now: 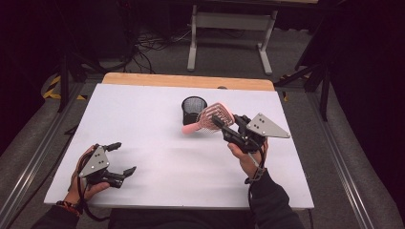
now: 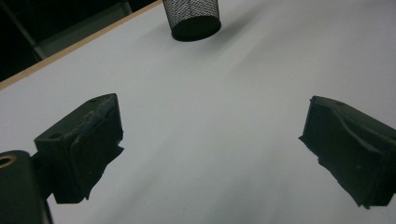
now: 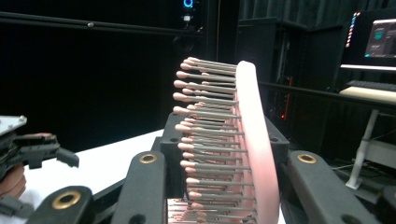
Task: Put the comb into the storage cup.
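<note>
— High view first, nearest the front edge of the desk (image 1: 157, 191): the left gripper (image 1: 122, 160) sits by the front-left corner, jaws spread wide, nothing between them. It looks idle to me.

— And the right gripper (image 1: 220, 123)?

— Further in, right of the middle. Its jaws are clamped on the head of the pink hairbrush (image 1: 212, 118), held off the surface with the handle pointing left and downward. From its own camera you see the hairbrush (image 3: 233, 140) edge-on, bristles to the left, squeezed between the pads.

— So the brush goes in the cup?

— I'd guess so. The black mesh cup (image 1: 193, 109) stands just behind the brush, toward the far edge. To do it cleanly I'd tip the handle straight down over the rim, lower it in, and only then let go, since a light cup could topple.

— Anything in it already?

— Too dark to tell inside.
</note>
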`<action>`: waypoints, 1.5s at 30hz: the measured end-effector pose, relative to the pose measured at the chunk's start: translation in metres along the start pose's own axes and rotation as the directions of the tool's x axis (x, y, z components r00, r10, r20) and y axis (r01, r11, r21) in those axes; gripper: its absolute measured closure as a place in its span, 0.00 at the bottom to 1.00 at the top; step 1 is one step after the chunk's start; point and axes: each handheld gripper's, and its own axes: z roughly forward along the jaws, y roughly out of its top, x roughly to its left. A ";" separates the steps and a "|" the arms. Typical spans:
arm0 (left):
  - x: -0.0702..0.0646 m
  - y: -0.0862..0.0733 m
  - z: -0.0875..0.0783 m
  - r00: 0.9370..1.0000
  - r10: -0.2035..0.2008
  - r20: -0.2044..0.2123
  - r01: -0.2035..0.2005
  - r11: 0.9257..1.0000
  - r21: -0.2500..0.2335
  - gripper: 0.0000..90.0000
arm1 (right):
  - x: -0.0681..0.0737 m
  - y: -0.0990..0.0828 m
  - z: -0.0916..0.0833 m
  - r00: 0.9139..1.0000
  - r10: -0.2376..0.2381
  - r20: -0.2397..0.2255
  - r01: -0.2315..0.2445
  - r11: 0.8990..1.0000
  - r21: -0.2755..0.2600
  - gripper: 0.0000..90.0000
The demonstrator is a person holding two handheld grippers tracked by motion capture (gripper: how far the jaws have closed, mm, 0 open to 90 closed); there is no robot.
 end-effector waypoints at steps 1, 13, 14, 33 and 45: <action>0.000 0.000 0.000 1.000 -0.002 -0.001 0.002 1.000 -0.004 0.07 | -0.002 0.002 0.001 1.000 0.002 0.009 -0.002 1.000 -0.005 0.70; 0.000 0.000 -0.001 1.000 -0.011 0.007 0.011 1.000 -0.011 0.07 | -0.017 0.015 0.011 0.997 0.025 0.069 -0.021 0.998 -0.062 0.70; 0.000 0.000 -0.001 1.000 -0.011 0.011 0.011 1.000 -0.012 0.07 | -0.017 0.016 0.012 0.997 0.026 0.074 -0.021 0.998 -0.066 0.70; 0.001 0.001 -0.004 1.000 -0.012 0.024 0.013 1.000 -0.024 0.08 | -0.024 0.024 0.026 0.993 -0.004 0.121 0.009 0.999 -0.042 0.70; 0.001 0.001 -0.003 0.999 -0.012 0.031 0.012 1.000 -0.020 0.08 | -0.029 0.031 0.033 0.989 -0.027 0.144 0.029 0.999 -0.017 0.70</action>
